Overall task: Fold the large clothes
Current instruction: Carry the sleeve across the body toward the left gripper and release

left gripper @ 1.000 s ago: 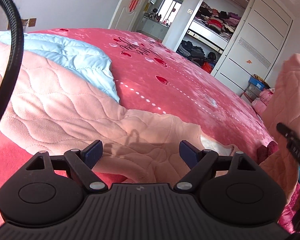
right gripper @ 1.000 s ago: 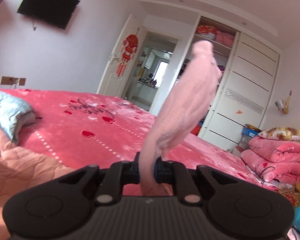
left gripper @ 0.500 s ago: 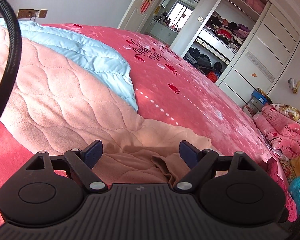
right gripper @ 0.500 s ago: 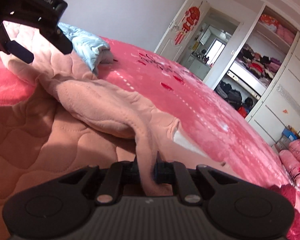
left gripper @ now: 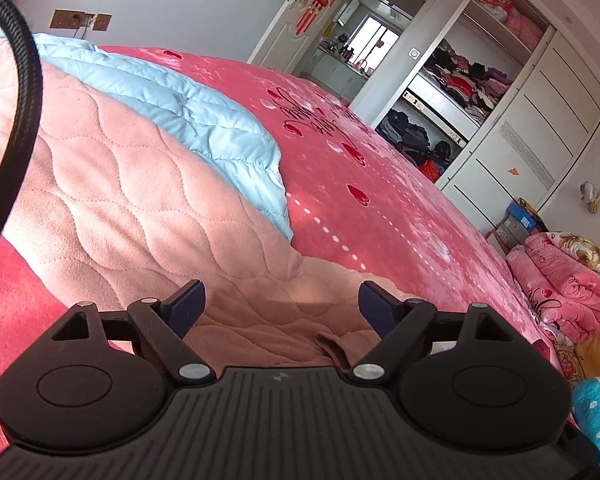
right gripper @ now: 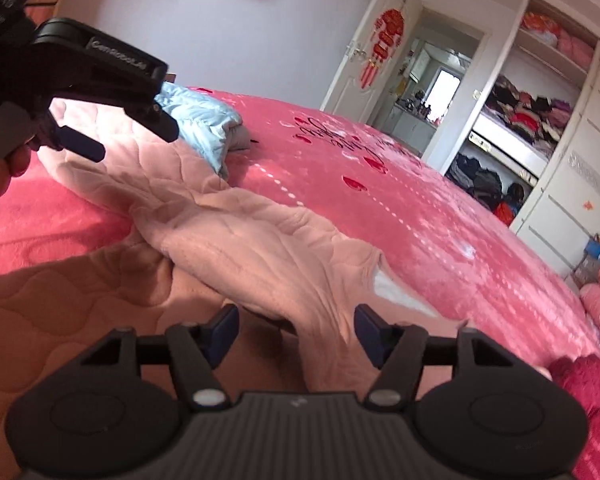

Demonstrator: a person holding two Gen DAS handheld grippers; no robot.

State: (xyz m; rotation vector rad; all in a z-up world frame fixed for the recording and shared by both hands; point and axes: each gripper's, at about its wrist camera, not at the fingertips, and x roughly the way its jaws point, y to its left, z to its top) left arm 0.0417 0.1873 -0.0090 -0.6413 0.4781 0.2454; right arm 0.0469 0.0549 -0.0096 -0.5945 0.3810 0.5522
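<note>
The right tongs (right gripper: 296, 334) now stand spread, with the sleeve (right gripper: 284, 264) of the pink quilted garment (left gripper: 132, 208) lying loose between the blue pads; half a second ago those pads were pinched on that same strip of cloth, and a second ago they held it up in the air. So the sleeve has been carried over and let go on top of the garment's body, running from about 10 o'clock down to 6 o'clock in the right wrist view. The left tongs (left gripper: 282, 308) are spread too, gripping nothing, hovering over the garment's lower part as they did in both earlier pictures; in the right wrist view they show at 10 o'clock (right gripper: 80, 140), above the cloth.

The garment itself lies on the red bed cover (left gripper: 380, 208), its far side partly over a light blue padded quilt (left gripper: 204, 120) toward 11 o'clock. A small white patch (right gripper: 396, 292) shows at the sleeve's edge near 3 o'clock, perhaps lining or a label; hard to tell.

My reading: one sleeve fold is just done and the folding is still early. The sleeve lies wrinkled and slanted, so it may need smoothing before the next fold. The thick plush should stay where it is dropped
</note>
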